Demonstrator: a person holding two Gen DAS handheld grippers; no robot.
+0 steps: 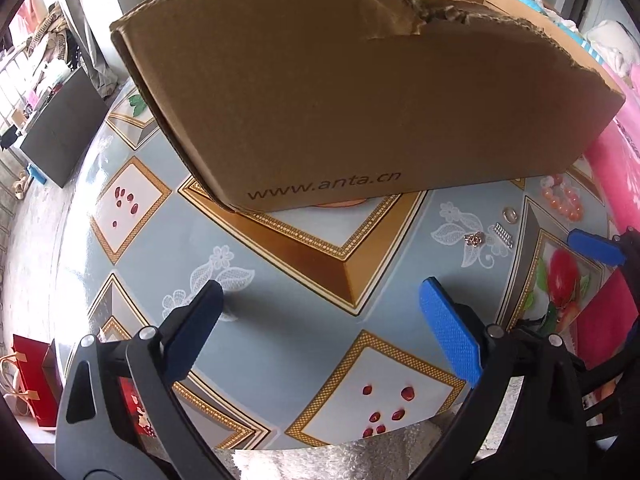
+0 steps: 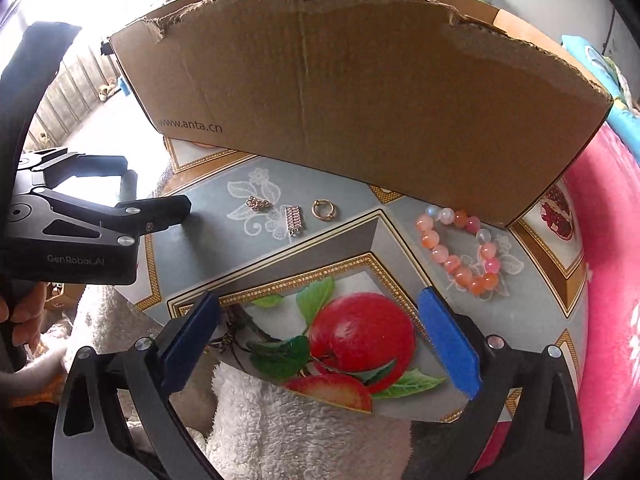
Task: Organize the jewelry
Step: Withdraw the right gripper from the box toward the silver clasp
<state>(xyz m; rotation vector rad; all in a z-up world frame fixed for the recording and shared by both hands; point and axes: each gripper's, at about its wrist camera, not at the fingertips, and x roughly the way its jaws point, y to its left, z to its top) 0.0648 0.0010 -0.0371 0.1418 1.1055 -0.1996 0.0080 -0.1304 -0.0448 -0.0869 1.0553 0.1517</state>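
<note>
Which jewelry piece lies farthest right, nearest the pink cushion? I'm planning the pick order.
The pink-and-orange beaded bracelet. It is a large loop of round beads, unlike the three small metal pieces grouped to its left.

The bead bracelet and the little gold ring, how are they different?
The bead bracelet is a big loop of round pink, orange and white beads; the gold ring is a small thin metal hoop. The bracelet lies farther right than the ring. Both lie flat on the tablecloth near the cardboard box.

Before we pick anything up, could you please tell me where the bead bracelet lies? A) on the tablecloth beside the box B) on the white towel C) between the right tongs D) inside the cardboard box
A: the bead bracelet rests on the tablecloth just in front of the cardboard box.
</note>
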